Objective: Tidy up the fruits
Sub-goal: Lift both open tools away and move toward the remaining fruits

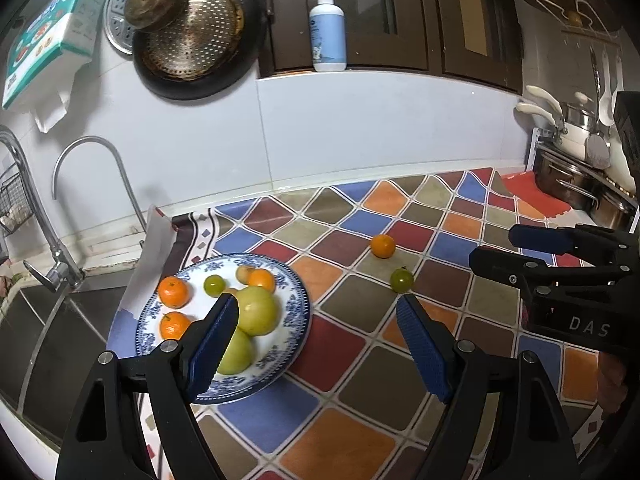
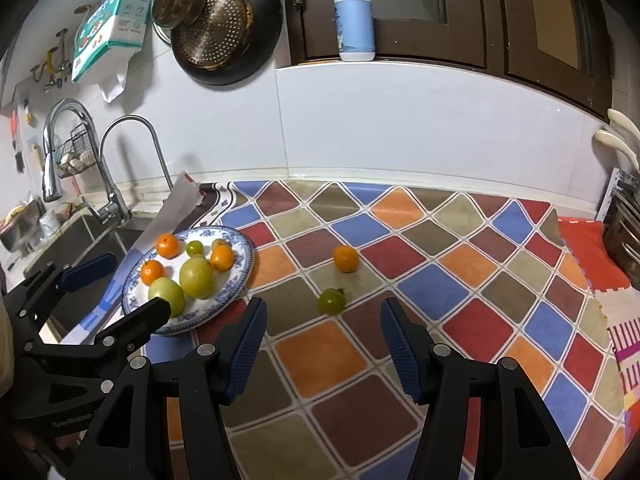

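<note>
On the patchwork-covered tabletop (image 2: 460,264), a small orange tangerine (image 2: 346,258) and small green fruit (image 2: 331,301) remain off the blue-patterned plate (image 2: 240,276). Both the right hand-held gripper (image 2: 323,344) and left hand-held gripper (image 1: 316,340) are held wide open, empty; the green fruit, probably nearest, is to be collected next.

My left black two-finger gripper with blue ribbed pads (image 1: 318,314) hangs above the counter, jaws spread wide with nothing between them. My right black two-finger gripper with the same blue ribbed pads (image 2: 323,318) hangs level beside it, jaws likewise spread wide apart and gripping nothing at all.
</note>
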### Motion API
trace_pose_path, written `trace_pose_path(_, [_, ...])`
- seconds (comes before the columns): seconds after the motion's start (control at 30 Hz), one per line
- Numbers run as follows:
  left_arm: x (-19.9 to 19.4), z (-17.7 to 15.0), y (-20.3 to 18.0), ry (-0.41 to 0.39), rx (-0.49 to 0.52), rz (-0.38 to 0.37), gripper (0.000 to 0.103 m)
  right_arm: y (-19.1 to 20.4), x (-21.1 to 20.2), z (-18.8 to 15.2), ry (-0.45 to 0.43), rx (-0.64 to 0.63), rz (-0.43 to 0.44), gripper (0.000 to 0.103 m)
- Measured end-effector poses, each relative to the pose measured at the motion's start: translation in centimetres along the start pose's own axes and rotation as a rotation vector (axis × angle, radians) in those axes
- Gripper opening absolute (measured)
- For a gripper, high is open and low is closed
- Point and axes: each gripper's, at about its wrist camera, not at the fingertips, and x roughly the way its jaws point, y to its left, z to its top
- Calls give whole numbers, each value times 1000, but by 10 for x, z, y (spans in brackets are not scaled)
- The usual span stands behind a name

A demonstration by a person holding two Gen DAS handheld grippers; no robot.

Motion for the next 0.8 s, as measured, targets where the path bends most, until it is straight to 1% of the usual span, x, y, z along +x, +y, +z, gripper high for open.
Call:
trace_pose_path(0.13, [7,3,-14,0,16,5,81,-13,-1,-2,1,-5,1,60])
trace_pose_path(0.37, [26,6,-35,9,26,-15,81,-35,5,-3,11,-15,8,60])
trace_pose_path(0.57, [50,9,-51,41,35,-40,81,-52,19,-1,28,-27,18,60])
trace_pose_path(0.8, [83,11,-62,93,47,-71,81,-69,48,-1,66,-44,28,60])
